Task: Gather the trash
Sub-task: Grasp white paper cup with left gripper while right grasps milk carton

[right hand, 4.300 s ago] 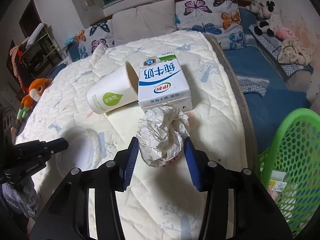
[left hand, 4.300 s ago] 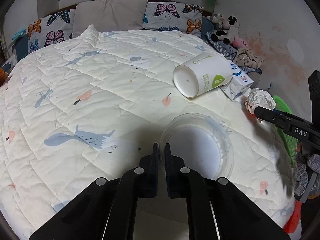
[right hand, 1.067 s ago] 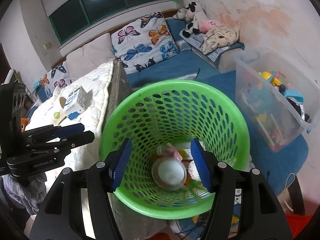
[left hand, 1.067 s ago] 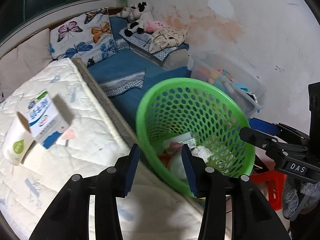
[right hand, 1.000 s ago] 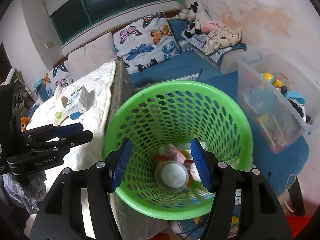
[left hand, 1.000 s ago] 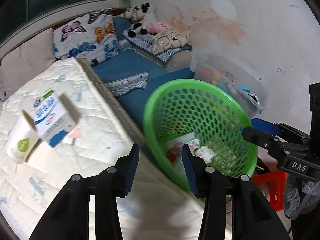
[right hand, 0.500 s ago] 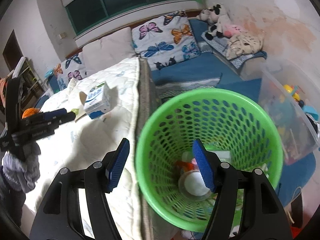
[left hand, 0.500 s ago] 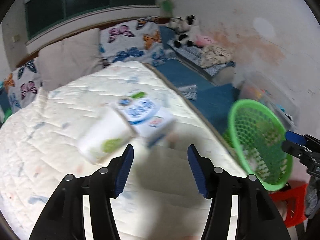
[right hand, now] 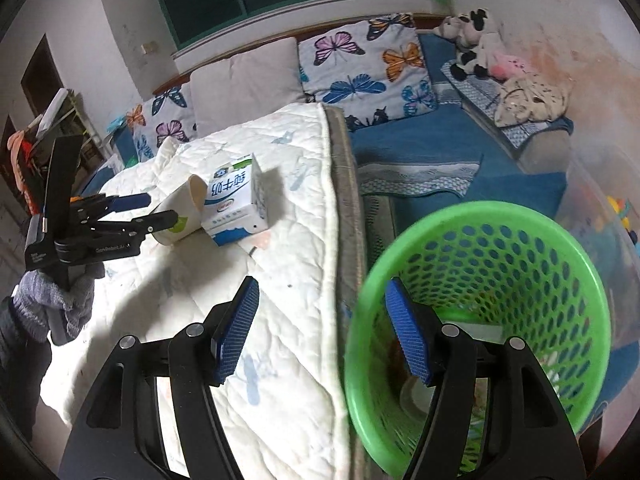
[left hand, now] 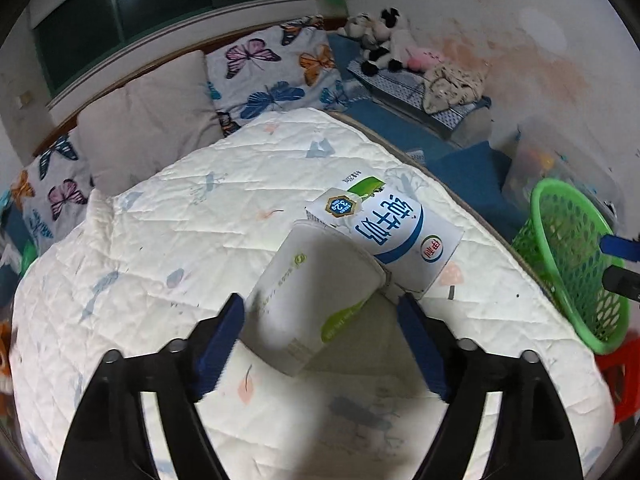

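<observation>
A white paper cup (left hand: 316, 300) with a green logo lies on its side on the quilted bed, against a white and blue milk carton (left hand: 394, 234). My left gripper (left hand: 320, 316) is open, its jaws on either side of the cup's base without closing on it. From the right wrist view the cup (right hand: 180, 216), carton (right hand: 236, 200) and left gripper (right hand: 156, 209) show at the left. My right gripper (right hand: 322, 320) is open and empty, over the bed's edge beside the green basket (right hand: 500, 240), which holds trash at its bottom.
Butterfly pillows (left hand: 276, 68) and a grey pillow (left hand: 148, 120) line the head of the bed. A blue mattress (right hand: 432, 148) with stuffed toys (right hand: 472, 44) lies beyond the basket. A clear storage bin (right hand: 608, 200) stands at the right.
My left gripper has swung from the basket back over the bed and come up around the cup, jaws wider. My right gripper has shifted left from above the basket to the bed's edge.
</observation>
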Tool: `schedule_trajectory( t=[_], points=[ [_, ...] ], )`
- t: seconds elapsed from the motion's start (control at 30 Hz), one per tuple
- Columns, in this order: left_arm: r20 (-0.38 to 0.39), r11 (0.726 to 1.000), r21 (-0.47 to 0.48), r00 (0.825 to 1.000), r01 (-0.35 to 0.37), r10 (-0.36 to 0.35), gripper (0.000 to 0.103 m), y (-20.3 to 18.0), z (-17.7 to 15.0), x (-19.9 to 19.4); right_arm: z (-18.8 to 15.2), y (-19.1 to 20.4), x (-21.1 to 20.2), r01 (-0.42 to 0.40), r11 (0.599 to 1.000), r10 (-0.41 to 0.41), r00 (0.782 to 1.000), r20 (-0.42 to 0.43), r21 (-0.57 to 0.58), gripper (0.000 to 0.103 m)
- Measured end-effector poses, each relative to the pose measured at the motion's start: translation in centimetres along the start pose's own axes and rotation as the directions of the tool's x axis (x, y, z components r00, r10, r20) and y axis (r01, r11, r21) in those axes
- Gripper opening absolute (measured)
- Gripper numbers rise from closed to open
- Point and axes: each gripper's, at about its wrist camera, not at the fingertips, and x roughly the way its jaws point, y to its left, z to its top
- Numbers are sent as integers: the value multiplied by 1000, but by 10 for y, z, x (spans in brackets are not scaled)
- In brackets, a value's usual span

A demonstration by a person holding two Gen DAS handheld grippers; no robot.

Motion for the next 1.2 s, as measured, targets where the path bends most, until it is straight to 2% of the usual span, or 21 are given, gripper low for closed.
schedule_trajectory(
  t=[0.17,0.3,0.43,0.67,0.97,1.2],
  points=[
    [-21,1000,30,1000,5,-5,78,9,3,13,14,13,17,-12,1000,12,1000,-16,-27,66],
    [-39,998,39,998,49,-47,78,13,3,25,24,22,29,-20,999,19,999,-26,-48,66],
    [-28,998,40,998,51,-50,76,14,-1,30,33,31,41,-30,997,27,999,-36,-71,66],
    [19,998,-3,998,61,-61,60,25,-10,16,50,50,60,-57,992,53,998,-46,-111,66],
    [43,997,-74,999,24,-21,59,51,-25,-3,71,81,93,-95,982,84,994,-74,-160,66],
    [66,994,-107,998,11,-4,59,68,-35,-19,84,104,130,-90,971,67,991,-113,-219,72]
  ],
)
